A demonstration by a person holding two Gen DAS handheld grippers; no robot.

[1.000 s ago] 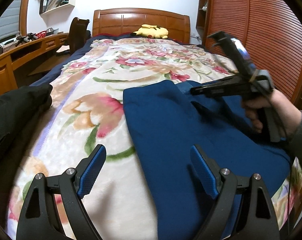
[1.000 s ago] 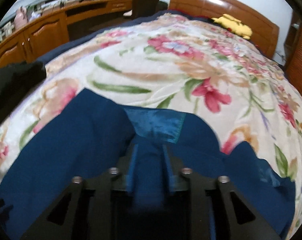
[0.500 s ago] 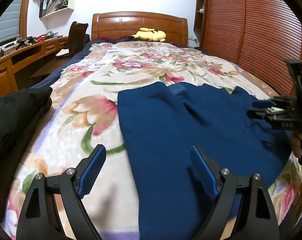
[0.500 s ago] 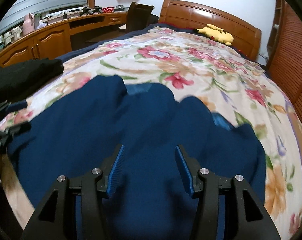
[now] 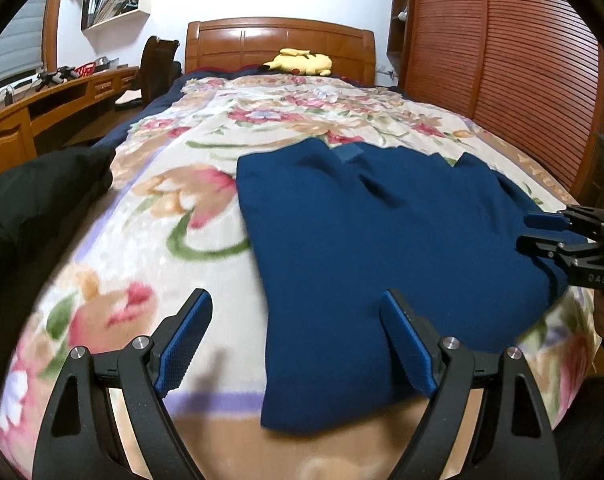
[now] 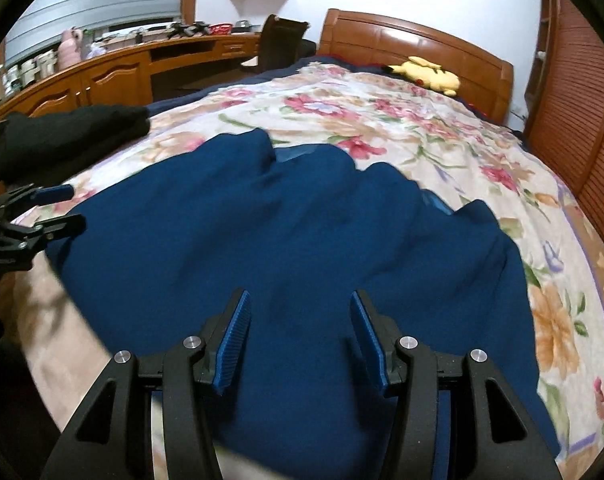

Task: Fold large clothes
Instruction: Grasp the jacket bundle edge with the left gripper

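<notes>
While flat on bed [image 5: 149, 208], blue garment [image 5: 362, 232], both tools empty.

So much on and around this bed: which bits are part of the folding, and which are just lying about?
Part of the folding:
blue garment
left tool, open
right tool, open, nothing between its fingers

Just lying about:
yellow plush toy
black garment
desk
chair

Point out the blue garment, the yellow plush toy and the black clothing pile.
blue garment [image 5: 382, 240]: left wrist view, middle of its top layer.
yellow plush toy [image 5: 299, 63]: left wrist view, its body.
black clothing pile [image 6: 73, 128]: right wrist view, its top.
</notes>
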